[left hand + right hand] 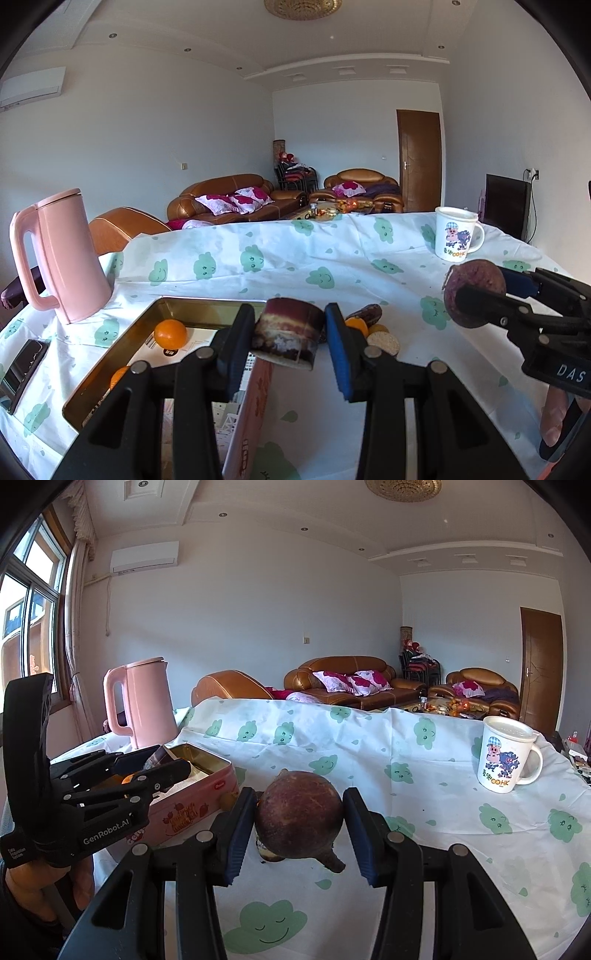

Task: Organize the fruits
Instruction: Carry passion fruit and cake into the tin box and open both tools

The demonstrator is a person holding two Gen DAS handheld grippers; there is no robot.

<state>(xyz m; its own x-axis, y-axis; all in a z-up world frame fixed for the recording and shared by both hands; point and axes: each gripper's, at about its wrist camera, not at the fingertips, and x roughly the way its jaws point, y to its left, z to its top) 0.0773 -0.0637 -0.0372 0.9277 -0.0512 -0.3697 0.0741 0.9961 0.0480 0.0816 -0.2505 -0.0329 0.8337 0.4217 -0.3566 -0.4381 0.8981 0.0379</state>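
Mid-carry: left claw (288, 338) pinches a cut purple chunk (286, 332) beside the tin (107, 363), right claw (299, 825) clamps a round purple fruit (299, 816) above the bench (424, 812); next, likely lower both into the tin.

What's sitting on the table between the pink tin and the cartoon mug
In the right wrist view, the round purple fruit, held in the right gripper, sits between the pink tin and the cartoon mug; otherwise only bare tablecloth.

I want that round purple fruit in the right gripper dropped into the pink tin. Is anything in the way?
Yes. The left gripper hangs over the pink tin, holding a small jar above its open top. The purple fruit would have to go past it.
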